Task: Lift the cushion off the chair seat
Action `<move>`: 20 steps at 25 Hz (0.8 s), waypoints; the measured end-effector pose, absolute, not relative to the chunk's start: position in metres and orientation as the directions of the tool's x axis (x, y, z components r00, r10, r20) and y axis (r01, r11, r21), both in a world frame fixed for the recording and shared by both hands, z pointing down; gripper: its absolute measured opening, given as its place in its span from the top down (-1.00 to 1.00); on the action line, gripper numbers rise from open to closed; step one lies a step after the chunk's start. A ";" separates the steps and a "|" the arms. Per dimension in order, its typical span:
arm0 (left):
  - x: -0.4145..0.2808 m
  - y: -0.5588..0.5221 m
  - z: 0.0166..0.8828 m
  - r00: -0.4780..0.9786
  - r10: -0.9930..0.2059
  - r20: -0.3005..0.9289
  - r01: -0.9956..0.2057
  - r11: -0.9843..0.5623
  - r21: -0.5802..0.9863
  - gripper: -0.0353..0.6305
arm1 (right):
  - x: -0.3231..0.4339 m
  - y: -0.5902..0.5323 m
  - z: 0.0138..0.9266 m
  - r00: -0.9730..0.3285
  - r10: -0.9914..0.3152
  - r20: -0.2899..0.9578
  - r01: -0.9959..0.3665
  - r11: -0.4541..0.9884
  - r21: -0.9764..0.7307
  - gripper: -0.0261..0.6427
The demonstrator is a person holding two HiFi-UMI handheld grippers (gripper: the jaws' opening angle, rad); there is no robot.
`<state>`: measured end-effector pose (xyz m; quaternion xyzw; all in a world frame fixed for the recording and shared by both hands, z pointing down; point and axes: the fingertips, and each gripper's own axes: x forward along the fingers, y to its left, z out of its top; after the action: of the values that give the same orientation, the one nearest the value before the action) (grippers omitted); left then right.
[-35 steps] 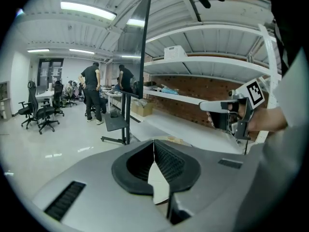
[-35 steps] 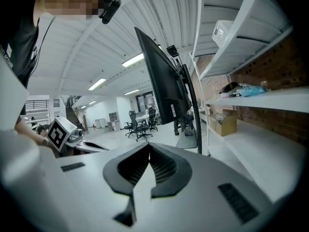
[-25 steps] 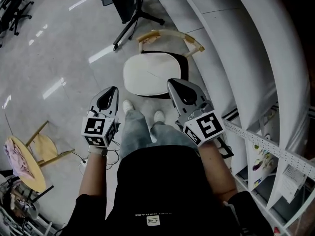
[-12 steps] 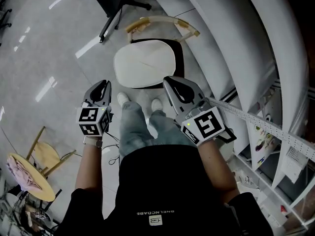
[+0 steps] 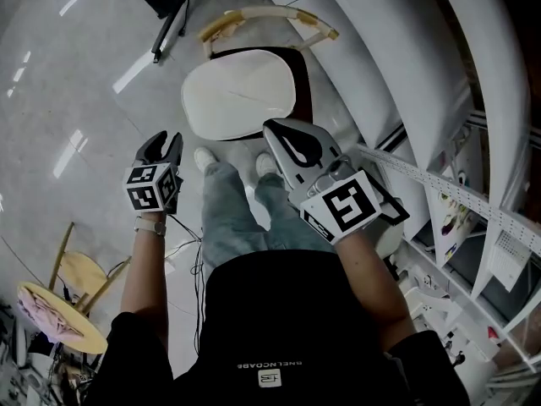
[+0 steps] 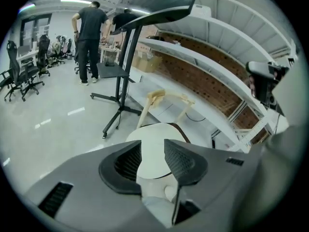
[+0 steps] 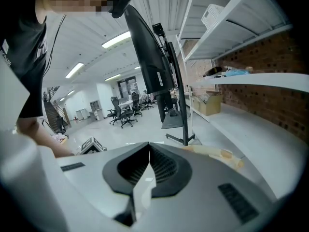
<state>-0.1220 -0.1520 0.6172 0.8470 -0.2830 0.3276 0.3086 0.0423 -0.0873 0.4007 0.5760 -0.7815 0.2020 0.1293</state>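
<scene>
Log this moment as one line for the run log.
cushion: on chair, untouched | left gripper: jaws just been opening, nothing between | right gripper: shut, empty

Smooth matt cushion (image 5: 239, 94), pale wooden chair (image 5: 279, 9), glossy floor (image 5: 68, 83)

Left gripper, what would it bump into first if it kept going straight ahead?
The left gripper would probably meet the cushion first: it shows beyond its jaws, which have just been opening, nothing between them. Depth is unclear.
</scene>
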 end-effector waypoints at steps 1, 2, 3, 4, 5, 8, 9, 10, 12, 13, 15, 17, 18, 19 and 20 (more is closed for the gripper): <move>-0.124 -0.152 0.626 0.620 -0.264 0.739 -0.683 -0.644 0.344 0.45 | 0.040 -0.088 0.403 -0.303 -0.847 0.437 -0.952 0.254 -0.169 0.89; -0.126 -0.152 0.634 0.618 -0.250 0.745 -0.683 -0.640 0.352 0.44 | 0.038 -0.089 0.405 -0.303 -0.845 0.441 -0.952 0.252 -0.171 0.89; -0.126 -0.151 0.642 0.618 -0.235 0.750 -0.681 -0.637 0.360 0.43 | 0.036 -0.089 0.407 -0.303 -0.843 0.445 -0.952 0.252 -0.173 0.89; -0.127 -0.150 0.651 0.619 -0.218 0.755 -0.677 -0.636 0.371 0.40 | 0.034 -0.089 0.409 -0.304 -0.841 0.448 -0.952 0.251 -0.174 0.89; -0.126 -0.149 0.659 0.621 -0.199 0.759 -0.672 -0.634 0.384 0.37 | 0.032 -0.089 0.412 -0.304 -0.839 0.452 -0.952 0.251 -0.175 0.89; -0.124 -0.144 0.686 0.621 -0.141 0.771 -0.662 -0.622 0.419 0.26 | 0.029 -0.090 0.421 -0.298 -0.834 0.464 -0.954 0.242 -0.177 0.89; -0.125 -0.143 0.694 0.616 -0.125 0.778 -0.659 -0.623 0.422 0.24 | 0.029 -0.090 0.424 -0.292 -0.833 0.470 -0.956 0.235 -0.178 0.89; -0.125 -0.143 0.703 0.610 -0.108 0.785 -0.659 -0.619 0.427 0.22 | 0.029 -0.090 0.426 -0.285 -0.832 0.476 -0.958 0.226 -0.178 0.89; -0.127 -0.141 0.720 0.599 -0.075 0.797 -0.664 -0.604 0.442 0.17 | 0.031 -0.089 0.432 -0.271 -0.831 0.485 -0.961 0.209 -0.179 0.89; -0.128 -0.140 0.728 0.595 -0.059 0.802 -0.665 -0.596 0.450 0.14 | 0.031 -0.089 0.434 -0.266 -0.831 0.489 -0.962 0.201 -0.182 0.89; -0.125 -0.138 0.741 0.592 -0.025 0.806 -0.665 -0.581 0.470 0.10 | 0.033 -0.088 0.439 -0.258 -0.830 0.495 -0.964 0.187 -0.188 0.89; -0.122 -0.134 0.753 0.587 0.005 0.810 -0.669 -0.560 0.489 0.07 | 0.035 -0.087 0.442 -0.250 -0.829 0.501 -0.966 0.175 -0.192 0.89; -0.120 -0.131 0.760 0.584 0.019 0.811 -0.672 -0.549 0.497 0.06 | 0.036 -0.086 0.444 -0.244 -0.829 0.504 -0.967 0.168 -0.192 0.89; -0.119 -0.130 0.767 0.580 0.031 0.814 -0.669 -0.552 0.498 0.05 | 0.038 -0.086 0.446 -0.238 -0.829 0.506 -0.968 0.160 -0.193 0.89; -0.118 -0.129 0.773 0.573 0.038 0.819 -0.663 -0.566 0.490 0.05 | 0.039 -0.085 0.448 -0.230 -0.830 0.509 -0.970 0.150 -0.194 0.89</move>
<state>-0.1176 -0.1293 0.7732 0.7809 -0.2001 0.4165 0.4204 0.0394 -0.0850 0.4481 0.6040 -0.7447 0.2457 0.1424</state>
